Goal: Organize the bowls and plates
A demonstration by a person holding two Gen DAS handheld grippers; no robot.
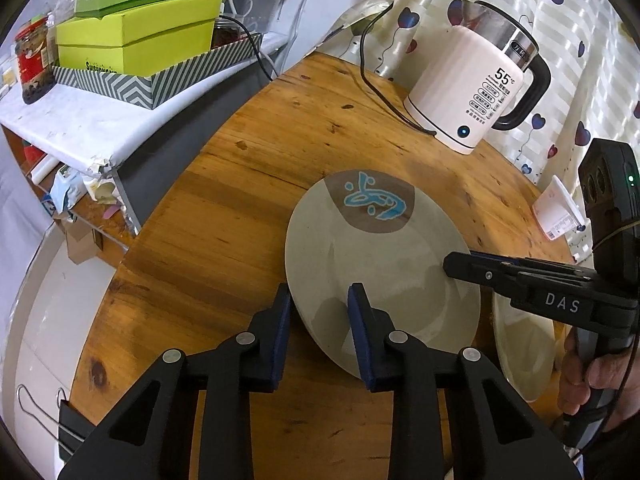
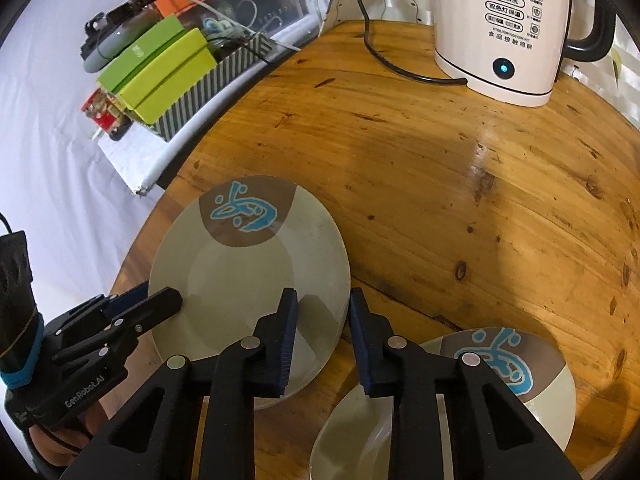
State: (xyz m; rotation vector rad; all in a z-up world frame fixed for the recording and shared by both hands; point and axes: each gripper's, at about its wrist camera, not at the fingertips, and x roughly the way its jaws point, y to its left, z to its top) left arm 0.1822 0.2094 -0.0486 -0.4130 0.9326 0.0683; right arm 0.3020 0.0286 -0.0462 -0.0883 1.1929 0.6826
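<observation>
I have both grippers at the round grey-beige ceramic plate with the blue fish motif (image 2: 248, 276), which lies flat on the round wooden worktop (image 2: 440, 184). The left gripper (image 1: 320, 320) and the right gripper (image 2: 322, 320) each straddle its rim, narrowed, but I cannot tell whether the pads press. A matching second dish (image 2: 532, 392) sits just beside it, unstacked; I judge the organizing barely begun.

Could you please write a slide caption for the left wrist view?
Both grippers, left and right, straddle opposite rims of the fish-patterned plate on the wooden table.
</observation>
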